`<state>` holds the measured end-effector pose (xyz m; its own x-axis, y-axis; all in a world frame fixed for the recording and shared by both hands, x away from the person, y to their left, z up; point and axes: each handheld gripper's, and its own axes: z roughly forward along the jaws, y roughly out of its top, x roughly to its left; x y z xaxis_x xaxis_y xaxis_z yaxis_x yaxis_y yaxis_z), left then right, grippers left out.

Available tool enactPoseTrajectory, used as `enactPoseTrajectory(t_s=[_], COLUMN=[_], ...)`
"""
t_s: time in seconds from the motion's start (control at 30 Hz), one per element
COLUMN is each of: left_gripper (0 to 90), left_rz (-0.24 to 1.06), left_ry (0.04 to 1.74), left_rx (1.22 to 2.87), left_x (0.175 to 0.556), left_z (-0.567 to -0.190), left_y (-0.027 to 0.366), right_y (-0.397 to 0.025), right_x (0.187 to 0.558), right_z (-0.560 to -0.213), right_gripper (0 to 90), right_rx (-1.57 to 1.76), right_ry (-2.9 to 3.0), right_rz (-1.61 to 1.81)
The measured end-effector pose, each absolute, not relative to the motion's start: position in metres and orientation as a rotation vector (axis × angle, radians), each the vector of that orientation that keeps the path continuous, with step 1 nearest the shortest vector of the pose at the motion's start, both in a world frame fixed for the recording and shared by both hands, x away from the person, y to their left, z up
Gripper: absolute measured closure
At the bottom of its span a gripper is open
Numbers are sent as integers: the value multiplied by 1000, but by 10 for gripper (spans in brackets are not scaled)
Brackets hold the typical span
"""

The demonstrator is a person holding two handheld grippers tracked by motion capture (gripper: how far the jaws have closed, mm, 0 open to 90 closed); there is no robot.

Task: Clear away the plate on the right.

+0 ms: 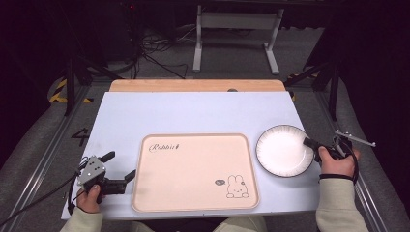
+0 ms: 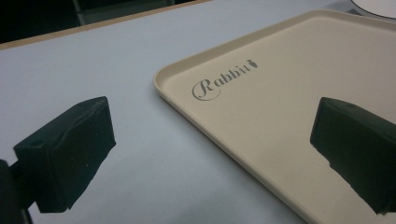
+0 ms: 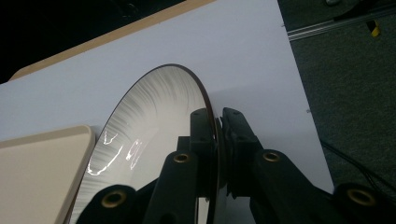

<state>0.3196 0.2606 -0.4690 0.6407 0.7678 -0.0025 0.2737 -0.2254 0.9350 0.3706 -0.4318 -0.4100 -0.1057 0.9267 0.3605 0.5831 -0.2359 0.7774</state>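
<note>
The right gripper (image 1: 309, 143) has its jaws pinched on the right-hand rim of the white plate (image 1: 283, 150), one jaw above the edge and one beneath. The plate sits on the pale blue table (image 1: 193, 111), just to the right of the beige tray (image 1: 193, 193) and apart from it. The left gripper (image 1: 118, 166) waits at the tray's left edge with its jaws spread wide and nothing between them.

My worry is that thin, glossy rim. The grip is narrow and far off to one side, so if the plate is lifted its weight could swing it down or let it slip out and clatter onto the table. If it is carried low toward the tray, its edge could catch the raised lip and shove the tray sideways.

Near the tray's far left corner is a cursive word that seems to read "Rabbit" (image 2: 224, 79), with a small carrot mark after it. A little rabbit drawing (image 1: 237, 186) sits at the near right corner.
</note>
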Motion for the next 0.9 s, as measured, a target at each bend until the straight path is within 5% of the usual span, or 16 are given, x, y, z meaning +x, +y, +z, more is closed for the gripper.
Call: enactPoseTrajectory(t_s=[0.9], left_gripper=[4], left_rz=[575], left_ry=[841], left_rx=[1789], left_x=[320], left_z=[-469], left_y=[260], right_y=[-417], right_x=[359], right_z=[-379], right_gripper=[835], right_rx=[1707], right_ry=[1689], right_rz=[1301])
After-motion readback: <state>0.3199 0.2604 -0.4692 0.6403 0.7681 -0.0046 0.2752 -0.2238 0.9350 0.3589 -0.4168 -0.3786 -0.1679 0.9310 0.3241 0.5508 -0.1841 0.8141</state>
